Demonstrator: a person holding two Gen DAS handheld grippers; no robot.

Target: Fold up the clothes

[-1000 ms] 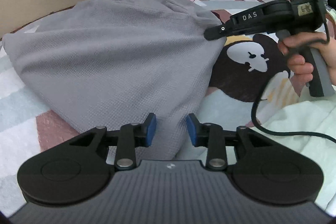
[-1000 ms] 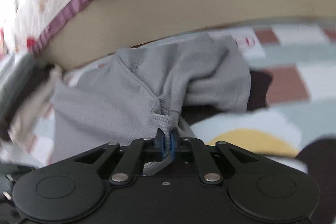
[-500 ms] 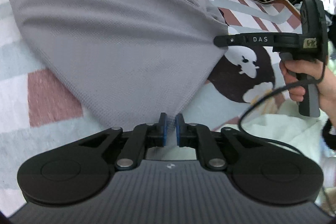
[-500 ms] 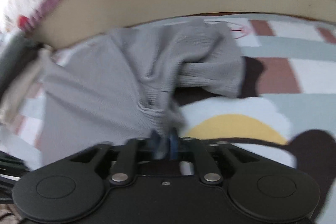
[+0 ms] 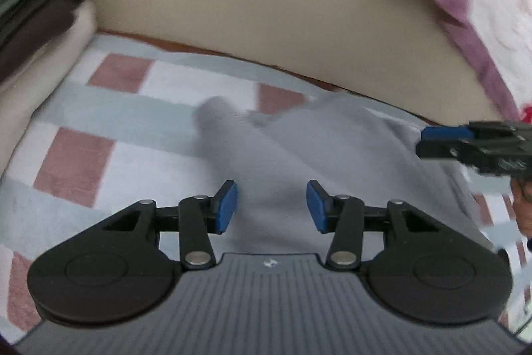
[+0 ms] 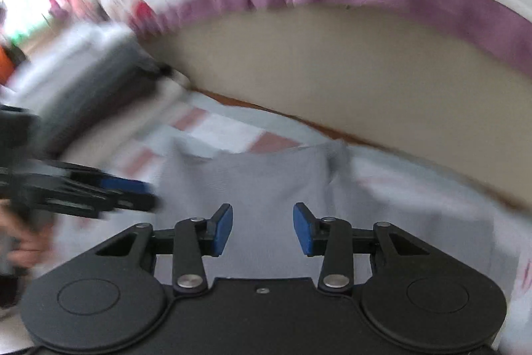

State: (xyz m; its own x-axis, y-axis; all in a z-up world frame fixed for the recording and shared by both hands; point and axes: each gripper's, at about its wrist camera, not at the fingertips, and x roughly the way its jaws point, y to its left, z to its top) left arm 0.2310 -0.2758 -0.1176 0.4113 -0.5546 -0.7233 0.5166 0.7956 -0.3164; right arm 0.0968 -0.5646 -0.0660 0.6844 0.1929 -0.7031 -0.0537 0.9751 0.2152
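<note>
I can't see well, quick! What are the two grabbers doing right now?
Left gripper: opening, empty, above the grey garment.
Right gripper: opening, empty, above it too.

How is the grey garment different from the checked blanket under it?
The grey garment is one plain colour; the checked blanket has pink, white and pale blue squares. The garment lies rumpled in a small heap; the blanket lies spread flat and reaches well beyond it. Both are soft cloth.

Garment [image 5: 299, 155] on blanket [image 5: 133, 108]; folded stack [image 5: 36, 22] left.
</note>
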